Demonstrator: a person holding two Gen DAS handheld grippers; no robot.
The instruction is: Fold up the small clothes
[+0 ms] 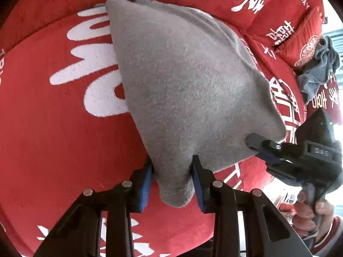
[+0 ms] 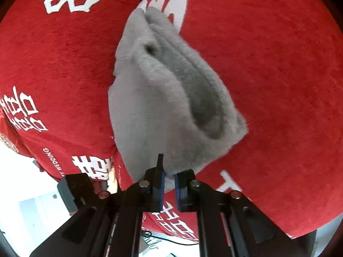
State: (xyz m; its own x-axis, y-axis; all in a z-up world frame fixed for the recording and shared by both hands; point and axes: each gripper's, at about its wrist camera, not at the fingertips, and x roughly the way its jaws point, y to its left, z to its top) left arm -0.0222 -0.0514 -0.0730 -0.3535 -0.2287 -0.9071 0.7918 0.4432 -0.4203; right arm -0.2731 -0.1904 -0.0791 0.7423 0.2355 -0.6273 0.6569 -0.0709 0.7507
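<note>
We find the left gripper (image 1: 172,184) clamped on one bunched corner of the grey fleece cloth (image 1: 184,85), blue pads pressing it from both sides. The right gripper (image 2: 169,184) has its jaws drawn narrow on another corner of the same cloth (image 2: 163,111), and from the left wrist view we see it (image 1: 260,147) gripping the cloth's right edge. The cloth hangs doubled between the two, above the red blanket (image 1: 53,139) with white lettering. Farther off, we note a dark grey garment (image 1: 319,64) crumpled on a red cushion (image 1: 300,40).
</note>
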